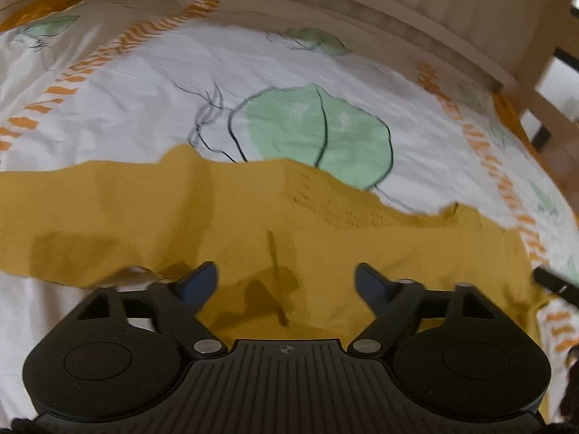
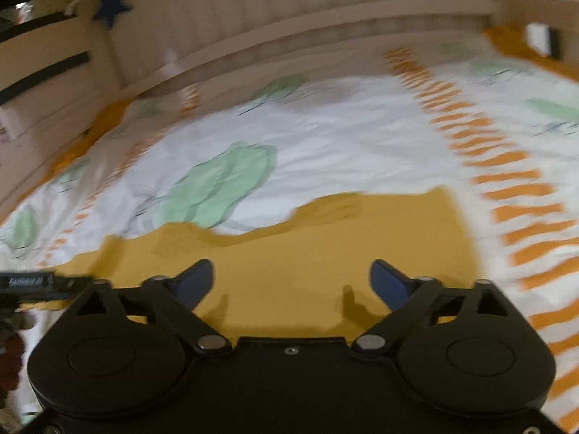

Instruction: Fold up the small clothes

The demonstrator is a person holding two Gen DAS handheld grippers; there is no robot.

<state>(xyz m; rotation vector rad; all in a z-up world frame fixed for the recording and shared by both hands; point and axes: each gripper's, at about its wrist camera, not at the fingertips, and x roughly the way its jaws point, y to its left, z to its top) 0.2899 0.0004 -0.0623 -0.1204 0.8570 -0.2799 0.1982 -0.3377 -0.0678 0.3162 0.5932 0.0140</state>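
Note:
A mustard-yellow garment (image 1: 253,217) lies spread flat on a white bed sheet (image 1: 144,108) printed with green leaves and orange stripes. My left gripper (image 1: 286,280) is open and empty, its blue-tipped fingers just above the garment's near part. The garment also shows in the right wrist view (image 2: 325,253). My right gripper (image 2: 291,278) is open and empty, hovering over the garment's right part. A dark thread or crease (image 1: 277,278) runs along the cloth between the left fingers.
A beige wooden bed rail (image 1: 362,11) curves along the far side and also shows in the right wrist view (image 2: 289,36). A blue star (image 2: 112,5) hangs on the slatted frame at left. The other gripper's tip (image 1: 553,278) shows at the right edge.

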